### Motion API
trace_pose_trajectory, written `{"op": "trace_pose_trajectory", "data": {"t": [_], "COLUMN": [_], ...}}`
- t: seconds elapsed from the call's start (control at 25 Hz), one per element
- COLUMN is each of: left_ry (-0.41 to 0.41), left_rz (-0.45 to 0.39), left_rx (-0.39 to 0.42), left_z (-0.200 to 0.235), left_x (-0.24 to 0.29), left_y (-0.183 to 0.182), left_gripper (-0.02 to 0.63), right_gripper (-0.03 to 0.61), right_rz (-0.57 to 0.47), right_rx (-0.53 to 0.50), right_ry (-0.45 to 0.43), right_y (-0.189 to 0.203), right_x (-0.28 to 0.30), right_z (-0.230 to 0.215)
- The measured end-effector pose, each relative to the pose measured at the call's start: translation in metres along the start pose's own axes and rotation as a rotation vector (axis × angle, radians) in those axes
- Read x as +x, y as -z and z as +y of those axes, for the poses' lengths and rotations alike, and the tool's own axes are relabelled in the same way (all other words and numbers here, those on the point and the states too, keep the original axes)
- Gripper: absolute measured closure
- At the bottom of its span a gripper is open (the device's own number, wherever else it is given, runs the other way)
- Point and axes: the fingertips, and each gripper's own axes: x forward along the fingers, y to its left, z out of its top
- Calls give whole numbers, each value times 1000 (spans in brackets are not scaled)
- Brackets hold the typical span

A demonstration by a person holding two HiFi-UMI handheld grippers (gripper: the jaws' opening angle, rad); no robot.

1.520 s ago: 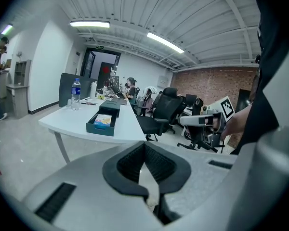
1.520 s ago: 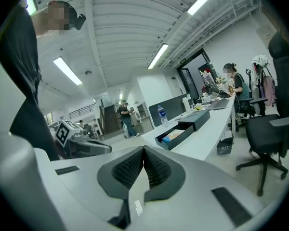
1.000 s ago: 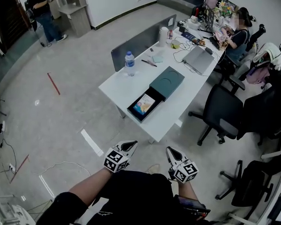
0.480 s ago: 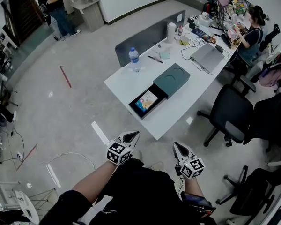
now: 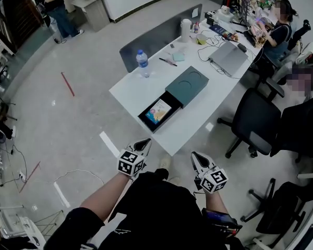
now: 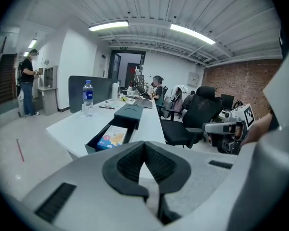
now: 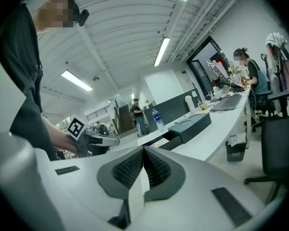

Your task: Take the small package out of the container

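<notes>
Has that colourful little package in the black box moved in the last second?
No. The small package still lies in the black container, in line with the teal lid and the water bottle as before; only the camera shifted.

Well ahead of the left gripper [image 5: 146,141] and right gripper [image 5: 194,154], print on the small colourful flat package [image 5: 158,111] is too small to read.
</notes>
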Motion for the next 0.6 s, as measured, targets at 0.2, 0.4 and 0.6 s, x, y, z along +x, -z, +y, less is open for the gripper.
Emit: {"op": "trace_pose_trajectory", "data": {"t": [0.2,0.4,0.6], "left_ry": [23,10,-21], "left_rz": [-9,19,92], "left_rx": [-73,-75,-59], "left_z": [20,41,65], "left_x": [30,53,76], "left_y": [-19,-31,-30], "left_gripper": [606,606,604], "right_gripper": [552,554,553], "right_rz": [-1,0,19], "right_rx": [-9,-6,-3], "right_ry": [30,33,24], "right_y": [-17,-32,-38], "right_x": [10,29,53], "right_z": [-27,-44,-56]}}
